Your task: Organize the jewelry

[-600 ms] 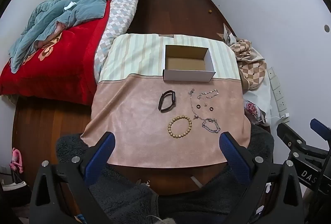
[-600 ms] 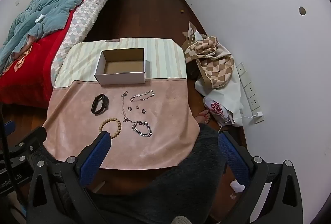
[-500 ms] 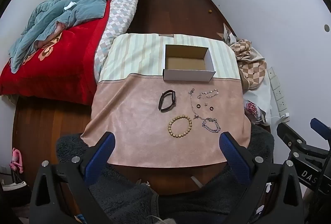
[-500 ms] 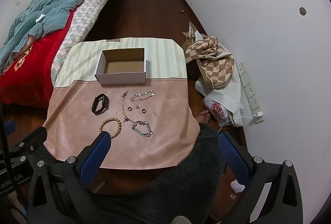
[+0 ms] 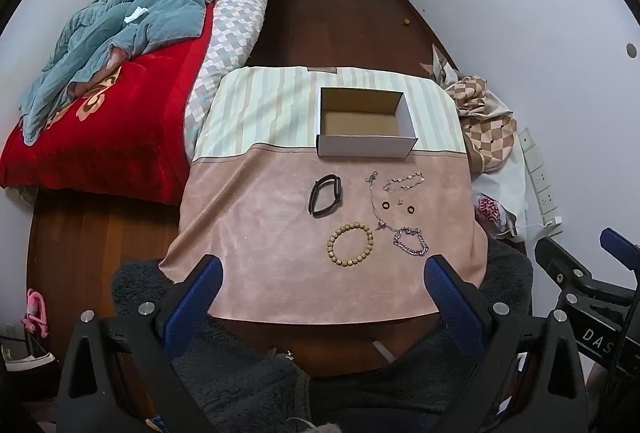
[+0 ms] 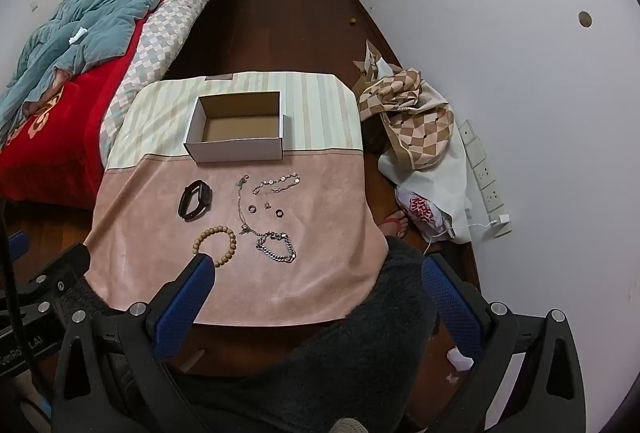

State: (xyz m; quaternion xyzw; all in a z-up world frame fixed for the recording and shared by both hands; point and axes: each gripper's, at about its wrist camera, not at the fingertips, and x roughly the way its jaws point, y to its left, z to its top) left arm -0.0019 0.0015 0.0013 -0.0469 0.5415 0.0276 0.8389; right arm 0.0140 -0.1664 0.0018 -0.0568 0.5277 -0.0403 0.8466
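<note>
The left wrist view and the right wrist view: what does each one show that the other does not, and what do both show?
Only the left wrist view shows a pink object on the floor beside the bed.

Only the right wrist view shows a red flip-flop by the table and a white charger plugged in at the wall.

Both show the open cardboard box, empty, and in front of it the black wristband, the wooden bead bracelet, the silver chain bracelet and two small rings, all lying on the pink cloth. Each view shows its own hand-held gripper open and holding nothing.
</note>
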